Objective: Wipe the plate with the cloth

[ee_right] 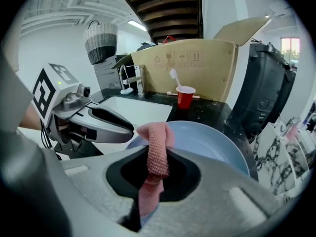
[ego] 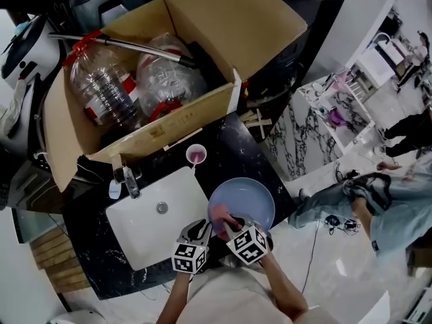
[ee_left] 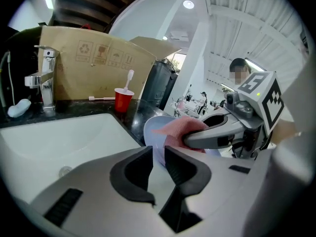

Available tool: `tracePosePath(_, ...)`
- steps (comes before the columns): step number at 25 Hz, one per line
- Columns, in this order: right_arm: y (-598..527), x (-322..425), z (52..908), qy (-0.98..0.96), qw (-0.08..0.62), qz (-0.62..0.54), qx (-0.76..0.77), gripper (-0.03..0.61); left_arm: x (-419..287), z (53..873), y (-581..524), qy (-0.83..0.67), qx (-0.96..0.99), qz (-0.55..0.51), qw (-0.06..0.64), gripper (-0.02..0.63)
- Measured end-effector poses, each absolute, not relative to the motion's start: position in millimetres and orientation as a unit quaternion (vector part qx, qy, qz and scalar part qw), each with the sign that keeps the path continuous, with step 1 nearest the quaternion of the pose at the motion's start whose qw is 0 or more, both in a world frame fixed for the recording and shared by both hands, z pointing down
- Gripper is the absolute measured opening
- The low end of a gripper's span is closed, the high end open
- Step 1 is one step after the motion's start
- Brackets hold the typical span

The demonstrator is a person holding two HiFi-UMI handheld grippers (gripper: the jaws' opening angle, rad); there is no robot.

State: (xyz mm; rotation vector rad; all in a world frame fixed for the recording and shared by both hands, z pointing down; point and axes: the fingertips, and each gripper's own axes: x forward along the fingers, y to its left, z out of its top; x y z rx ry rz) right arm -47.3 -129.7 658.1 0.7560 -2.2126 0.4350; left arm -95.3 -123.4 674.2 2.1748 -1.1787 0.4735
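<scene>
Round pale-blue plate [ego: 251,193], rim clamped in left gripper [ee_left: 158,156], nubbly pink cloth [ee_right: 157,144] pinched by right gripper [ee_right: 154,174], touching plate

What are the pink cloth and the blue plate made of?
The cloth looks like soft textured fabric: its surface is bumpy and it hangs limp. The plate seems to be smooth plastic or glazed ceramic, pale blue with a soft sheen; which one is unclear.

Bright even indoor light, ceiling spot [ee_left: 188,4], strong fisheye warp + dark vignette at edges
</scene>
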Motion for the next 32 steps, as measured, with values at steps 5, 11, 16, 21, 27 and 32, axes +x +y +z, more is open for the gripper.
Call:
tracePosePath(5,-138.0,-37.7,635.4,-0.876,0.328,0.146,0.321,0.034,-93.6,658.3,-128.9,-0.457,0.826,0.174,0.281,0.069)
tracePosePath(11,-143.6,-29.6,604.5,-0.894,0.278,0.114,0.333,0.034,-92.9,624.7,-139.5,-0.474,0.833,0.159,0.235,0.067)
tracePosePath(16,-144.1,-24.6,583.3,-0.904,0.254,0.095,0.331,0.034,-95.4,590.6,-145.4,-0.493,0.835,0.142,0.198,0.067)
tracePosePath(21,-142.8,-25.4,562.4,-0.914,0.226,0.085,0.326,0.034,-99.3,566.3,-144.2,-0.509,0.834,0.135,0.166,0.067)
tracePosePath(27,-139.2,-23.8,550.0,-0.922,0.211,0.075,0.316,0.034,-99.7,551.4,-140.2,-0.514,0.835,0.128,0.149,0.067)
tracePosePath(32,-139.0,-17.3,543.2,-0.921,0.209,0.072,0.320,0.034,-96.9,540.4,-138.8,-0.512,0.839,0.121,0.137,0.067)
